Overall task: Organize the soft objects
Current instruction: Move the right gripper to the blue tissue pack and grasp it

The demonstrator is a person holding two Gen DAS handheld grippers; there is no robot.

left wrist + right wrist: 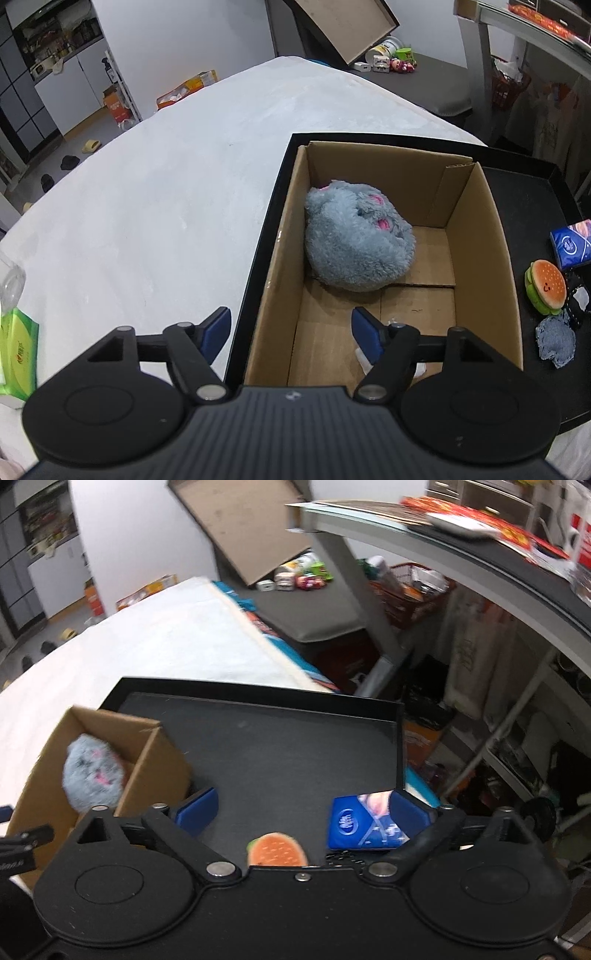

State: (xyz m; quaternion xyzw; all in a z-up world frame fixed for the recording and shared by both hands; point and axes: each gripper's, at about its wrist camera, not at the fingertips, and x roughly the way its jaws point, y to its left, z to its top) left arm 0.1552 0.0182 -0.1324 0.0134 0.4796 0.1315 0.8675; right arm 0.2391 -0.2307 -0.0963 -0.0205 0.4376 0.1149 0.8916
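Note:
A grey fluffy plush (356, 236) with pink marks lies in the open cardboard box (476, 236), which stands on a black tray (532, 206). My left gripper (291, 332) is open and empty over the box's near left wall. On the tray to the right lie a hamburger plush (546, 286), a blue tissue pack (572, 243) and a grey-blue fabric piece (556, 341). My right gripper (303, 806) is open and empty above the tray (266, 738), with the hamburger plush (277, 853) and tissue pack (364, 823) just below it. The plush (92, 773) in the box (155, 764) shows at left.
The tray rests on a white-covered table (147, 206). A green tissue pack (16, 354) and a clear bottle (11, 277) sit at the table's left edge. A grey bench with small toys (295, 578), a metal shelf (443, 528) and cluttered racks stand beyond the table's right side.

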